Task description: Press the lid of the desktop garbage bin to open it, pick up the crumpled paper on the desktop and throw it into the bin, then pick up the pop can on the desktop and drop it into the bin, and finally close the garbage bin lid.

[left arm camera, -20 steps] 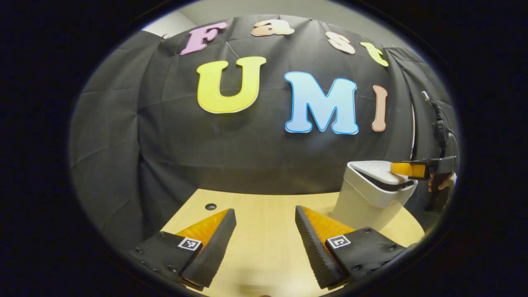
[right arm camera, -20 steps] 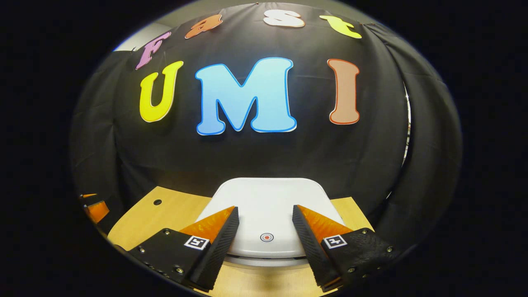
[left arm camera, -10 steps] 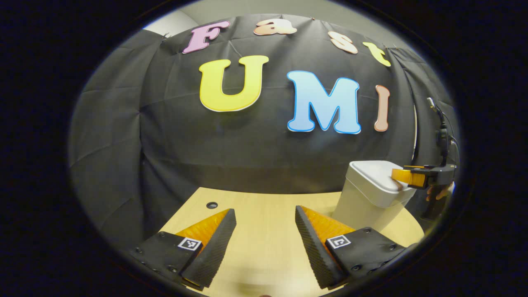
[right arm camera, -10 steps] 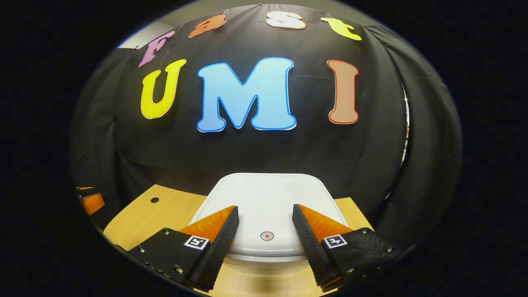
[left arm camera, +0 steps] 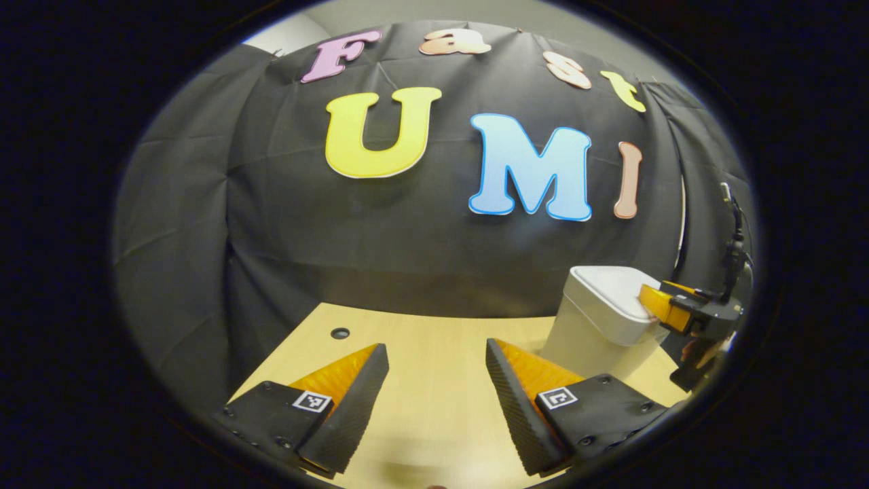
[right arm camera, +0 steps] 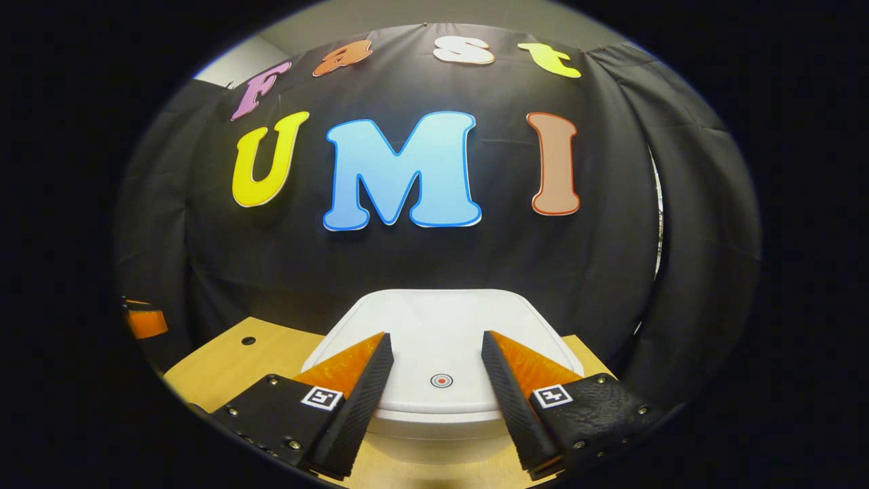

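Bin (right arm camera: 434, 407) sits on the worktop (left arm camera: 421, 380) toward its right rear corner, close to the black cloth wall. The lid (right arm camera: 441, 339) lies flat and closed, with no gap at the rim in either view. No crumpled paper or pop can in sight, so which stage this is can't be settled; it reads as a lid press.

Handling, as a judgement: thin moulded plastic, light and hollow, so it's likely to skid or tip on the smooth worktop if pushed sideways. The lid looks rigid, smooth and slippery, so it isn't something to pinch. The contact point is the small ringed dot (right arm camera: 441, 381) near the lid's front edge. The press should go straight down there with a fingertip and stay short, so the body stays put.

Right gripper (right arm camera: 434, 343): fingers wide apart over the lid's front half, straddling the dot, nothing between them. In the left gripper view its fingertips (left arm camera: 653, 299) are at the lid's near edge. Whether they touch it can't be told.

Left gripper (left arm camera: 434, 353): fingers wide apart and empty above bare worktop, well left of the bin.
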